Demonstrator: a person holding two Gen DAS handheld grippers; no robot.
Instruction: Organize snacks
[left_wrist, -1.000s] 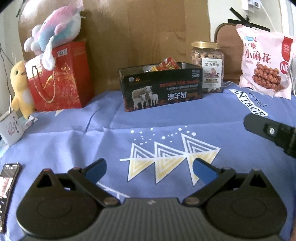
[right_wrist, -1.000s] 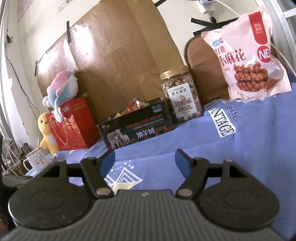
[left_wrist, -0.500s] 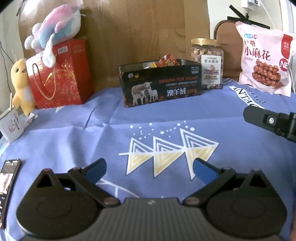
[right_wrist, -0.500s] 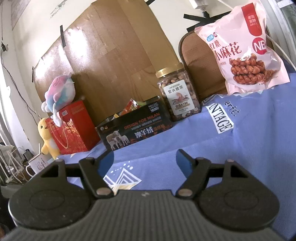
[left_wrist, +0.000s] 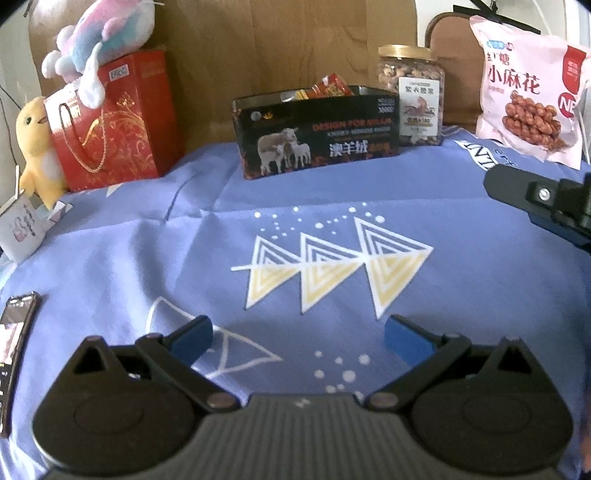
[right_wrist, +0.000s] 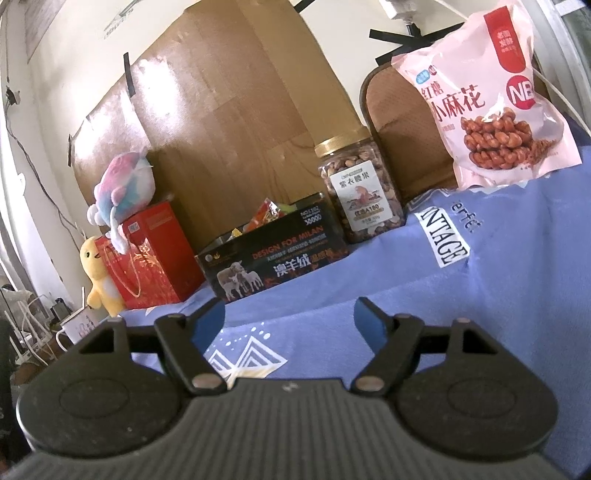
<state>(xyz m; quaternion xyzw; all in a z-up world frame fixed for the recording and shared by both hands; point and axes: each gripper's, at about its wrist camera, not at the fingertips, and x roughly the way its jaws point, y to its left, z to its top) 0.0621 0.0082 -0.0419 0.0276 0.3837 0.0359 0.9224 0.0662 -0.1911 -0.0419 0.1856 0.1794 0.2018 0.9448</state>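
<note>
Left gripper (left_wrist: 298, 338): spread wide, holding nothing, now pulled back, low in the frame.
Right gripper (right_wrist: 289, 321): spread too, empty, tipped up more.
Tin box (left_wrist: 317, 133): upper middle, snack packets already inside.
Nut jar (left_wrist: 410, 95): touching the box's right end.
Pink snack bag (left_wrist: 528, 88): upper right, standing; sorting looks about finished.

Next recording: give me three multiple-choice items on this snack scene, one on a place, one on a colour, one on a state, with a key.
1. The nut jar stands where?
A. Right of the black tin
B. On the red gift bag
C. Inside the tin

2. The jar's lid colour?
A. Blue
B. Gold
C. White

3. The left hand-held gripper and the right hand-held gripper are:
A. Both shut
B. Both open and empty
C. Holding the pink snack bag

Key: 1 A, the jar flanks the tin's right end; 2 B, gold cap; 3 B, blue pads apart, nothing between.
</note>
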